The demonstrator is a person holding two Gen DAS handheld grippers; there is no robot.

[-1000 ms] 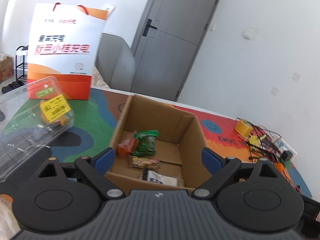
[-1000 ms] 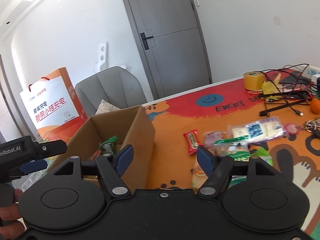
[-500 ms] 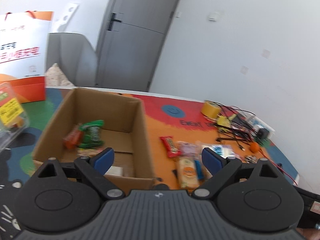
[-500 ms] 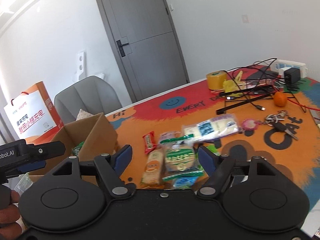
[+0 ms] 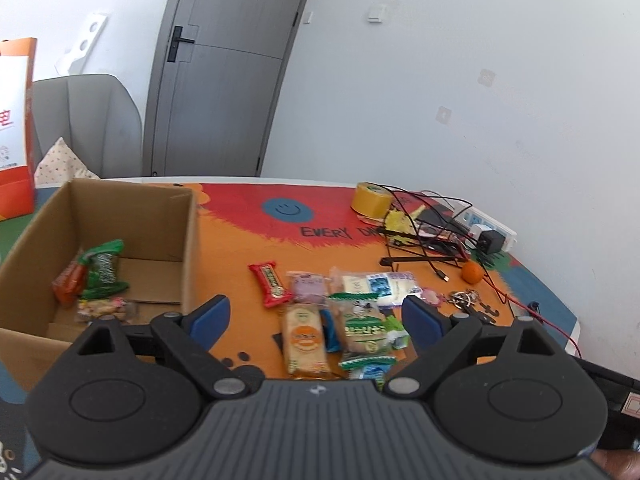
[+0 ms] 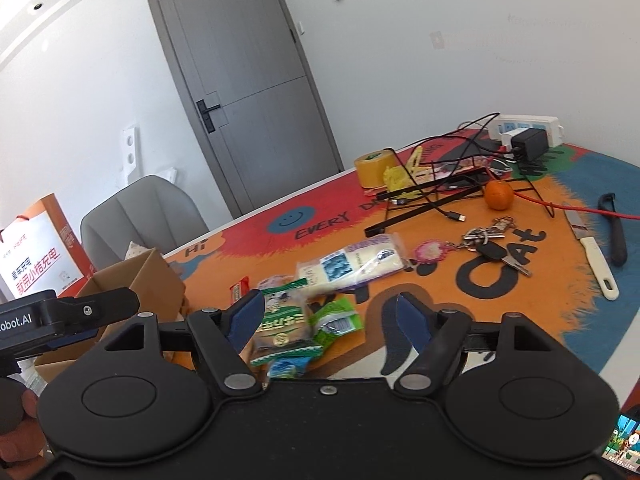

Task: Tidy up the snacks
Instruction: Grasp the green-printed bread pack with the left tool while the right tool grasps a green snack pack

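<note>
A loose pile of snacks lies on the orange mat: a red bar point(image 5: 272, 284), an orange biscuit pack point(image 5: 304, 336), a green-and-white packet point(image 5: 362, 326) point(image 6: 282, 320) and a long white packet point(image 5: 380, 284) point(image 6: 352, 264). To their left stands an open cardboard box point(image 5: 192, 240) point(image 6: 136, 280) holding a green packet point(image 5: 102, 268) and other snacks. My left gripper point(image 5: 316, 316) hovers open before the pile, gripping nothing. My right gripper point(image 6: 326, 320) is open too, above the pile's right side, with the green-and-white packet lying below its left finger. The left gripper point(image 6: 80, 312) shows at the right wrist view's left edge.
Behind the pile are a yellow tape roll point(image 5: 370, 200), tangled cables, a power strip point(image 6: 524, 126), an orange point(image 6: 498, 194) and keys point(image 6: 488, 244). A knife point(image 6: 592, 252) and a black tool point(image 6: 614, 228) lie far right. A paper bag point(image 6: 36, 256) and grey chair point(image 5: 88, 120) stand behind the box.
Both grippers have swung rightward from the box to the snack pile. The clear plastic container has left the left wrist view. Both stay open and empty.
</note>
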